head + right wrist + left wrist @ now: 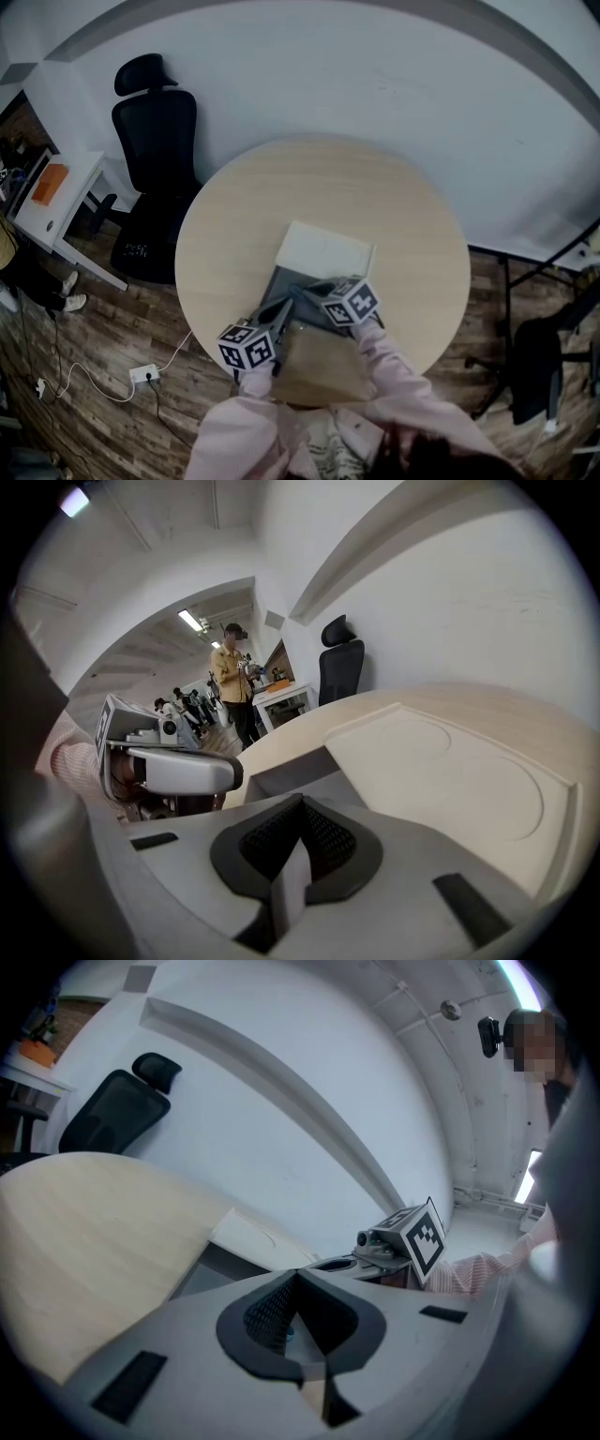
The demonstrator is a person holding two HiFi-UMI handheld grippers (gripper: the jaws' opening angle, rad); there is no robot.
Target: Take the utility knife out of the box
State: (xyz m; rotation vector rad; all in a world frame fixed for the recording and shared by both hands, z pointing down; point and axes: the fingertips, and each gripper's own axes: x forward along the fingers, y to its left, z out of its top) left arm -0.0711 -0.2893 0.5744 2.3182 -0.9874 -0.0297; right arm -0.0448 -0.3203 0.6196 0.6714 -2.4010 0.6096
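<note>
A shallow grey box [279, 287] lies open on the round table, its white lid [323, 251] folded back on the far side. No utility knife shows in any view. My left gripper [281, 317] hovers at the box's near left corner and my right gripper [306, 294] over its near edge. Both have their jaws together with nothing gripped. In the left gripper view the shut jaws [295, 1279] point at the grey box [211, 1274] and lid [258, 1237]. The right gripper view has shut jaws [302, 803] above the lid [450, 771], with the left gripper [232, 772] beside them.
The light wooden round table [225, 234] has a brown cardboard piece [323, 367] at its near edge, under my arms. A black office chair [155, 141] stands behind the table to the left, by a white desk [56, 211]. People [230, 682] stand far off in the room.
</note>
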